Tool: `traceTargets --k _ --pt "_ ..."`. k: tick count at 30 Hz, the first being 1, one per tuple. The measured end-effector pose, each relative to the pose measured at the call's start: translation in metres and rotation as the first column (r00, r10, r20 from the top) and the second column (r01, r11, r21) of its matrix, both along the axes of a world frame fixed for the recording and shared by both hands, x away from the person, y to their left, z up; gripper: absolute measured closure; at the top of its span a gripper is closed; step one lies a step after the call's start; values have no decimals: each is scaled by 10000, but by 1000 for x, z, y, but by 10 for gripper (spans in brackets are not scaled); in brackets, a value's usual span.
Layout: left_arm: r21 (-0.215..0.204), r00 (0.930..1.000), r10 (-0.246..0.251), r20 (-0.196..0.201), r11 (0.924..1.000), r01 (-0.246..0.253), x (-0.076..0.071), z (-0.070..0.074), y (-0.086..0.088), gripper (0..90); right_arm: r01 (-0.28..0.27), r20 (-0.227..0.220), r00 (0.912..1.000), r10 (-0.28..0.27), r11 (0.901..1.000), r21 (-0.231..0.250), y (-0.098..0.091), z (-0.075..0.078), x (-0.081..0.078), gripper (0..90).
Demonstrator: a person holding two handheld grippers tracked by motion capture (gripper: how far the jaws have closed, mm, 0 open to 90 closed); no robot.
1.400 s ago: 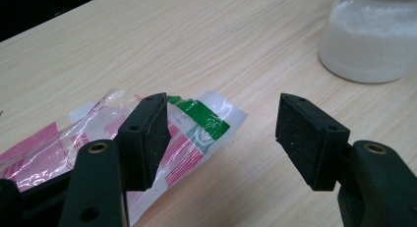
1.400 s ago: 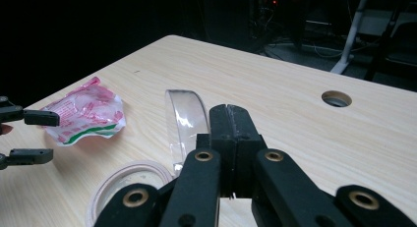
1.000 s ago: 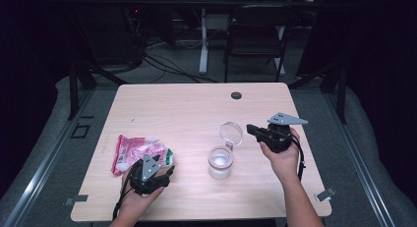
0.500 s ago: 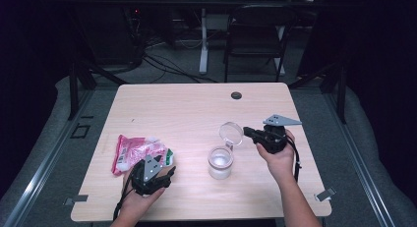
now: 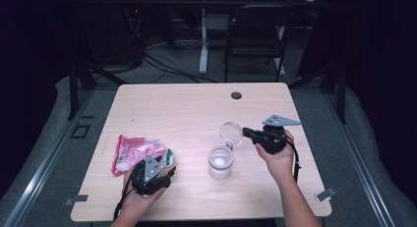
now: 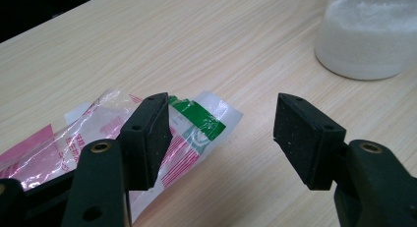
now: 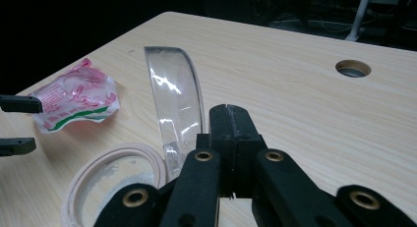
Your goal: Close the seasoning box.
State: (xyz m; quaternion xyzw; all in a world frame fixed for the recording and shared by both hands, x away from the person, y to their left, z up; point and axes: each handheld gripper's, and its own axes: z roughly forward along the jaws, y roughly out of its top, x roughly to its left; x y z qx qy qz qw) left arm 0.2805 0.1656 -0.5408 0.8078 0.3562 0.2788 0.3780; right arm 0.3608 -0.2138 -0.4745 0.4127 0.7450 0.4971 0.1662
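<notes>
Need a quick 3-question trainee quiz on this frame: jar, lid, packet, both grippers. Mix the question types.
1. True or false: the left gripper is clamped on the packet.
2. What does the right gripper hold? A) packet B) clear lid C) jar
3. Fill in: the jar stands with its mouth ____.

Key:
1. False; its jaws stand open by the packet's corner.
2. B; it is shut on the clear lid, held above the jar.
3. Open.

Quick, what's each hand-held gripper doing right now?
Left hand-held gripper: open, jaws wide apart over the edge of the plastic bag, holding nothing.
Right hand-held gripper: shut, jaws together beside the clear lid.
</notes>
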Motion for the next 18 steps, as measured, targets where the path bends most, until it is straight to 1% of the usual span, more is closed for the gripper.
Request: traceTargets --k 2,11,18 --pt "9 10000 -2 -7 10000 2 0 0 0 385 -10 -4 10000 10 10000 47 0 0 0 900" --pt "53 10000 -45 1 10000 45 0 0 0 388 -33 3 10000 33 10000 -12 1 0 -1 900" --pt "1 10000 8 42 10000 -8 0 0 1 388 -17 -7 10000 17 10000 43 1 -1 -1 900"
